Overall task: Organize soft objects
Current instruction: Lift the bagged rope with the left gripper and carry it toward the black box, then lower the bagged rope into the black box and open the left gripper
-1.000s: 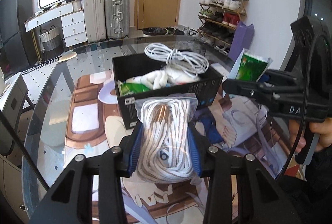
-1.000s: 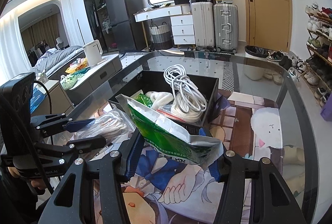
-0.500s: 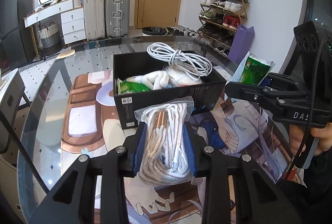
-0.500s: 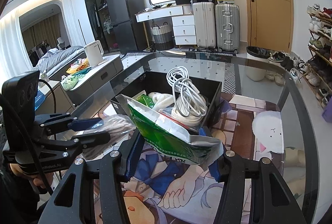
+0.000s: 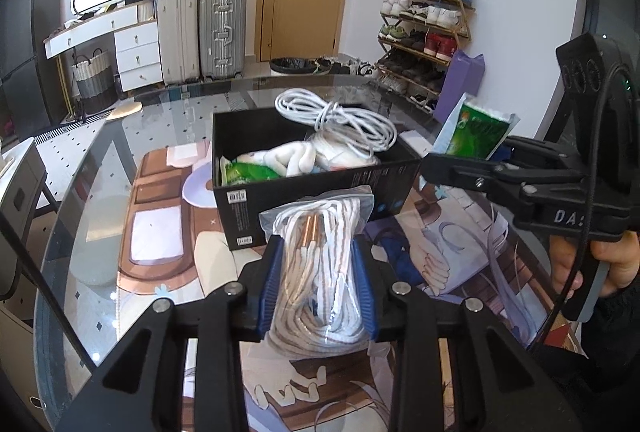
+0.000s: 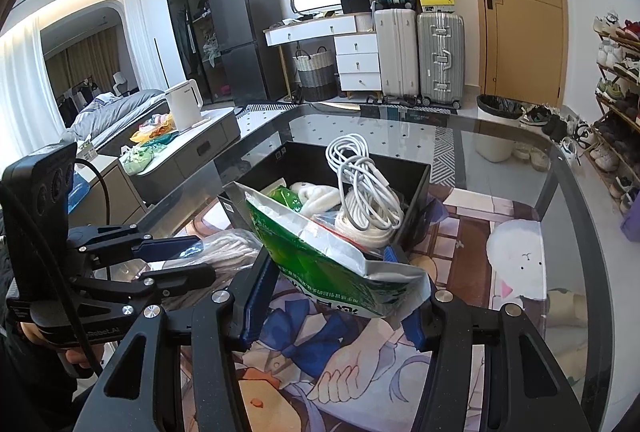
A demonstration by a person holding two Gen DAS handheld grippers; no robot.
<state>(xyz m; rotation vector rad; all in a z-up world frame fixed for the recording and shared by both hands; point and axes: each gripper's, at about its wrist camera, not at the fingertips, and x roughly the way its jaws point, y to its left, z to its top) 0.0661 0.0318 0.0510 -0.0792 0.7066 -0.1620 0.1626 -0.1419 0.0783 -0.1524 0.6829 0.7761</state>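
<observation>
My left gripper [image 5: 318, 264] is shut on a clear bag of white laces [image 5: 320, 272] and holds it above the mat, just in front of the black box [image 5: 320, 188]. My right gripper [image 6: 332, 284] is shut on a green and silver packet [image 6: 320, 252], held near the box's front right corner; the packet also shows in the left wrist view [image 5: 476, 130]. The box [image 6: 416, 188] holds a white cable coil [image 5: 336, 116], a white soft item [image 5: 280, 156] and a green packet [image 5: 248, 172].
The box stands on a printed mat [image 5: 160, 232] on a glass table [image 6: 540, 152]. A low cabinet with a white kettle [image 6: 184, 104] stands to the left. Suitcases [image 5: 200, 32], a door and a shoe rack [image 5: 424, 36] line the far wall.
My left gripper has lifted slightly and drawn back from the box with the lace bag. The right gripper holds the green packet almost still.
</observation>
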